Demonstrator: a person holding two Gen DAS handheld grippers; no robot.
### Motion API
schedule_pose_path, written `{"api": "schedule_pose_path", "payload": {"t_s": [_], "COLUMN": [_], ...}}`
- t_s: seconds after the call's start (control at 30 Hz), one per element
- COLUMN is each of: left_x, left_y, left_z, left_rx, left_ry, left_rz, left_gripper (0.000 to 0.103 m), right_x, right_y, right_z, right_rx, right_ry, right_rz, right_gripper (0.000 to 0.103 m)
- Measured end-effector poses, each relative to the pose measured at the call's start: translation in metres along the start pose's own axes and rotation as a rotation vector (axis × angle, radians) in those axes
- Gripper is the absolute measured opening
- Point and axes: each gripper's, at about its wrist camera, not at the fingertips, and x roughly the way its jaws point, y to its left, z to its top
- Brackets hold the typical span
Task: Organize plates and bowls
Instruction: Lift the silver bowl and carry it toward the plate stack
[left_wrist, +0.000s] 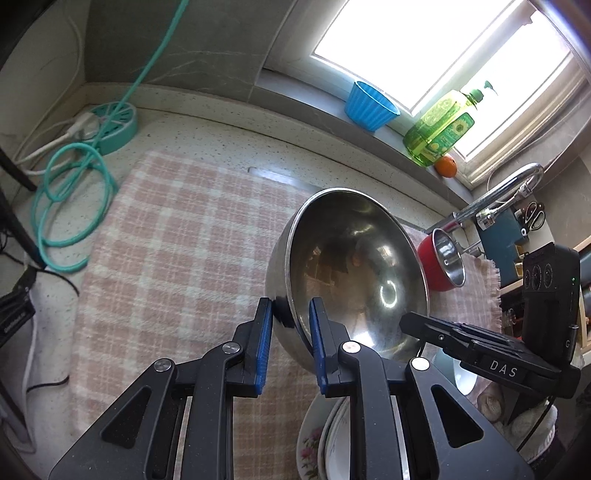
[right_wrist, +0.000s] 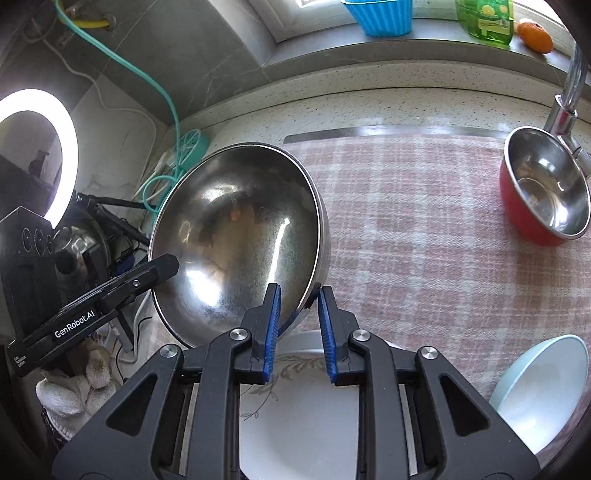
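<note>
A large steel bowl is held tilted above the pink checked cloth. My left gripper straddles its near rim, with a small gap showing at the pads. My right gripper straddles the opposite rim of the same bowl, also with a gap. The right gripper's body shows at the right of the left wrist view. Flowered plates lie below the bowl; a white plate shows under my right gripper. A red bowl with steel inside and a pale blue bowl sit on the cloth.
A blue cup, green soap bottle and orange stand on the windowsill. A faucet rises at the right. A teal hose and socket lie at the left. A ring light stands at far left.
</note>
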Motion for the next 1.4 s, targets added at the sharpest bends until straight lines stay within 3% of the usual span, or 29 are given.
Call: {"api": "schedule_pose_path", "payload": {"t_s": [0.23,0.73,1.4], "left_x": [-0.026,-0.046,-0.044], "left_y": [0.029,0.066,0.079], "left_z": [-0.027,-0.069,-0.087], "left_rx": [-0.065,-0.161,-0.193], "left_ry": [-0.025,-0.023,0.013], "left_rz": [0.028,0.063,0.095], "left_gripper": [0.018,0.018,0.018], "right_x": [0.019,0.044,0.057], "right_y": [0.033,0.061,0.071], "right_z": [-0.023,-0.046,-0.055], "right_rx": [-0.062,-0.14,-0.177], "right_ry": [0.06,0.123,0.152], "right_rz": [0.024,0.037,0.03], "right_gripper": [0.022,0.022,0.022]}}
